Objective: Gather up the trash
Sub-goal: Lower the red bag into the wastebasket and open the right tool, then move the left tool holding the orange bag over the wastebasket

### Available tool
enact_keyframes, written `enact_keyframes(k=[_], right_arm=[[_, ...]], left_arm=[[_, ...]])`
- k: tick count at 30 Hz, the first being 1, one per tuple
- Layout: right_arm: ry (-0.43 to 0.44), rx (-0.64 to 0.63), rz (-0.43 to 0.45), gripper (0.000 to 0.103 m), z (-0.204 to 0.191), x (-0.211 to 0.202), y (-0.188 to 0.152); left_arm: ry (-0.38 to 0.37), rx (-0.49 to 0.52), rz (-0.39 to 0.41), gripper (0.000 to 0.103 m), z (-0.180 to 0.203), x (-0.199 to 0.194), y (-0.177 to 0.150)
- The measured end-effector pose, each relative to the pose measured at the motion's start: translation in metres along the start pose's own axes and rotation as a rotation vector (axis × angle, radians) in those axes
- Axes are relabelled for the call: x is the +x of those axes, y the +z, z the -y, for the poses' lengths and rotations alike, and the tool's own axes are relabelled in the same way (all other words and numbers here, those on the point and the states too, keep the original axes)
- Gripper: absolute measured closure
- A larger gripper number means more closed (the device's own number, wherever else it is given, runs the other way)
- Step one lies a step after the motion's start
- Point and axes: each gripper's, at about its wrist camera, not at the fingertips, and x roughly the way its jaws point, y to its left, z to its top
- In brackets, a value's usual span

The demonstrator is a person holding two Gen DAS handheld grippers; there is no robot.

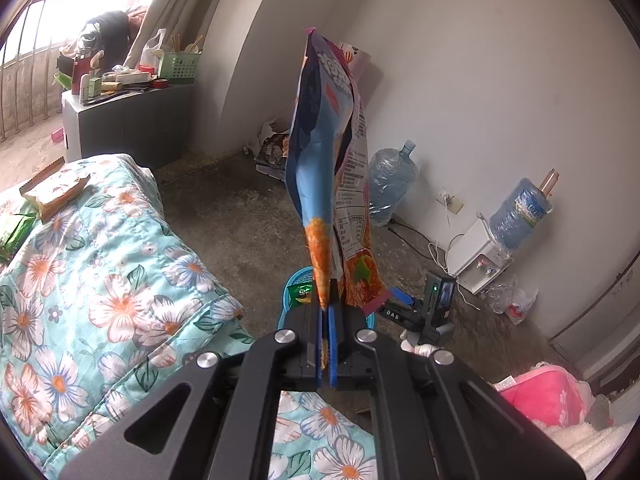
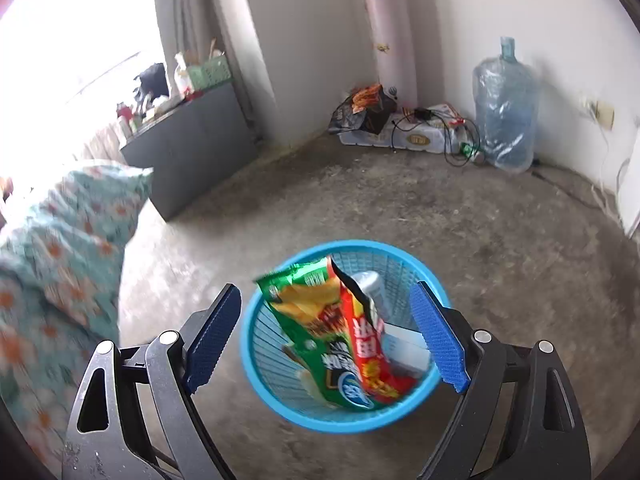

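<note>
In the left wrist view, the left gripper (image 1: 327, 304) was seen at the lower centre with its blue pads pressed together on the bottom edge of a tall blue and orange foil snack bag (image 1: 326, 168), which stood upright through the middle of the frame. Behind the bag, low in the centre, part of a round blue plastic mesh basket (image 1: 294, 280) was visible on the grey concrete floor (image 1: 240, 232). A bed with a turquoise floral quilt (image 1: 100, 280) filled the lower left, and flat packets lay on it at the left edge. A grey cabinet (image 1: 132, 120) crowded with small things stood at the upper left. Two large clear water bottles (image 1: 390, 180) and a white dispenser (image 1: 478, 256) were placed along the wall on the right.

In the right wrist view, the right gripper (image 2: 326, 336) was held with its jaws wide apart and nothing between the pads. The basket (image 2: 280, 404) lay just beyond them at the lower centre, and a green and red snack wrapper (image 2: 336, 336) was leaning inside it. The quilt (image 2: 60, 260) was blurred at the left. A dark bag and a flat carton with cables were seen in the far corner.
</note>
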Motion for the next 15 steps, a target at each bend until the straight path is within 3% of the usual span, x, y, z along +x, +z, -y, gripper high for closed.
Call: enact_keyframes(k=[3,5,7,9,12,15], right_arm=[[0.046,0.205,-0.055,0.021,0.005,0.033,0.034],[0.030,0.266,-0.125,0.022,0.006,0.061,0.045],[0.015,0.320,-0.204,0.034,0.007,0.086,0.047],[0.005,0.371,-0.260,0.058,0.010,0.100,0.038],[0.066,0.376,-0.289,0.092,0.004,0.102,0.013],[0.077,0.248,-0.278,0.096,-0.012,0.093,-0.014]], left_arm=[[-0.007,0.001,0.001,0.101,0.002,-0.002,-0.001],[-0.009,0.002,0.002,0.101,0.002,-0.004,0.000],[-0.006,0.003,0.005,0.101,0.001,-0.007,0.000],[0.000,0.004,0.007,0.101,-0.002,-0.010,0.000],[0.010,-0.003,0.007,0.101,-0.007,-0.013,0.000],[0.013,0.000,0.001,0.101,-0.010,-0.012,0.000]])
